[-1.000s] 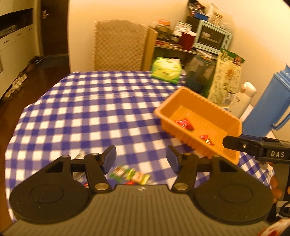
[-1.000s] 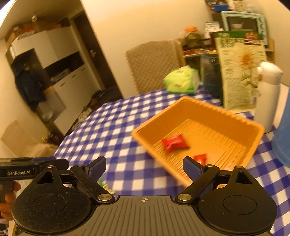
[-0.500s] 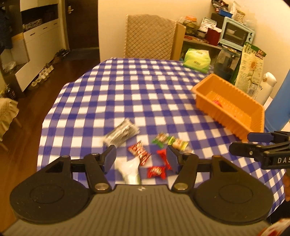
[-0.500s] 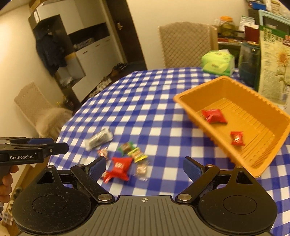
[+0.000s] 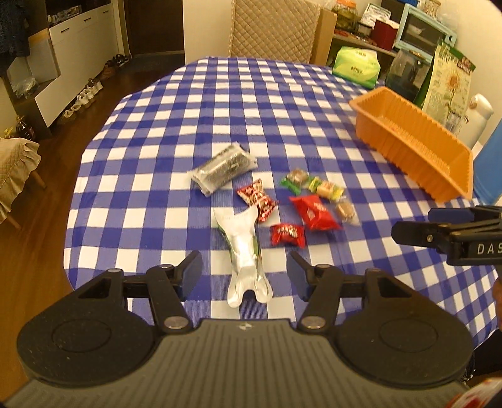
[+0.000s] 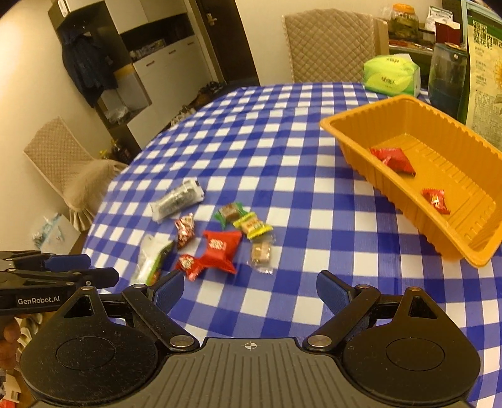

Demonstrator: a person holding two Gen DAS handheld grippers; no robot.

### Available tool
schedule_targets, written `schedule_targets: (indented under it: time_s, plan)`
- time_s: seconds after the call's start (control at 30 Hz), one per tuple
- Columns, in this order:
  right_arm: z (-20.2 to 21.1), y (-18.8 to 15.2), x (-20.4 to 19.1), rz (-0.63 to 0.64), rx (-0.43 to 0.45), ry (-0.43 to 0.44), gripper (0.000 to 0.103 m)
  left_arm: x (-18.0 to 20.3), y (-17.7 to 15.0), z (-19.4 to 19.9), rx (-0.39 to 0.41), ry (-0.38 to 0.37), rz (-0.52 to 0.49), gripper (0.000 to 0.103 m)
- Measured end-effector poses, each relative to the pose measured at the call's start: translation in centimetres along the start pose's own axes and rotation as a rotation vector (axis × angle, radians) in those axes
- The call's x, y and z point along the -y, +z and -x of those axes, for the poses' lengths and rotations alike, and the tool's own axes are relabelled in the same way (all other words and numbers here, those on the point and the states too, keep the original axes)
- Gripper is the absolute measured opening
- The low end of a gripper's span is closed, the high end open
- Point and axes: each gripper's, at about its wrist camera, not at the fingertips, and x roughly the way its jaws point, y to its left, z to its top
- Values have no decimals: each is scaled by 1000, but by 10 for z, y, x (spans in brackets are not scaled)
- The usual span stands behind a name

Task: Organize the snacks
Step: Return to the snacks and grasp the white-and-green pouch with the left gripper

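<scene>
Left gripper (image 5: 244, 274) hangs over the near edge of the table, jaws parted and just been closing a touch, with the crumpled silver wrapper (image 5: 243, 251) lying on the cloth in line between the fingers, pads clear of it as far as the view tells; right gripper (image 6: 248, 290) hovers beside it, jaws spread wide, nothing between them but blue-and-white checked tablecloth (image 6: 282, 150). Just past the fingertips sits the loose pile of snacks: a big red packet (image 6: 221, 249), a small red candy (image 5: 288, 233) near the silver wrapper, a red-and-white twist candy (image 5: 257, 197), a green-wrapped sweet (image 5: 295, 179), a yellow-wrapped one (image 5: 326, 189) and a clear-wrapped brown one (image 6: 261, 252), all close together toward the near edge. A dark, clear-wrapped packet (image 5: 224, 168) lies a bit further in, apart from the rest. Out toward the table's right edge stands the orange tray (image 6: 354, 147), and inside it two red packets, a larger one (image 6: 393, 160) and a smaller one (image 6: 436, 201). At the far right corner, a green tissue pack (image 6: 392, 73), and beyond the far edge a quilted chair back (image 5: 274, 29)
</scene>
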Motion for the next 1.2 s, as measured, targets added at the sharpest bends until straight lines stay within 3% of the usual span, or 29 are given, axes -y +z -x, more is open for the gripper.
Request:
schedule_targets:
  time_s: [0.8,1.2]
  plan:
    - [-11,-13,20,-48,-30,-117,91,5,8,-65,-47,13,-74,45]
    - [-15,-9,21,-52,-27,-119,91,2,12,-78,-61,6,-71,31]
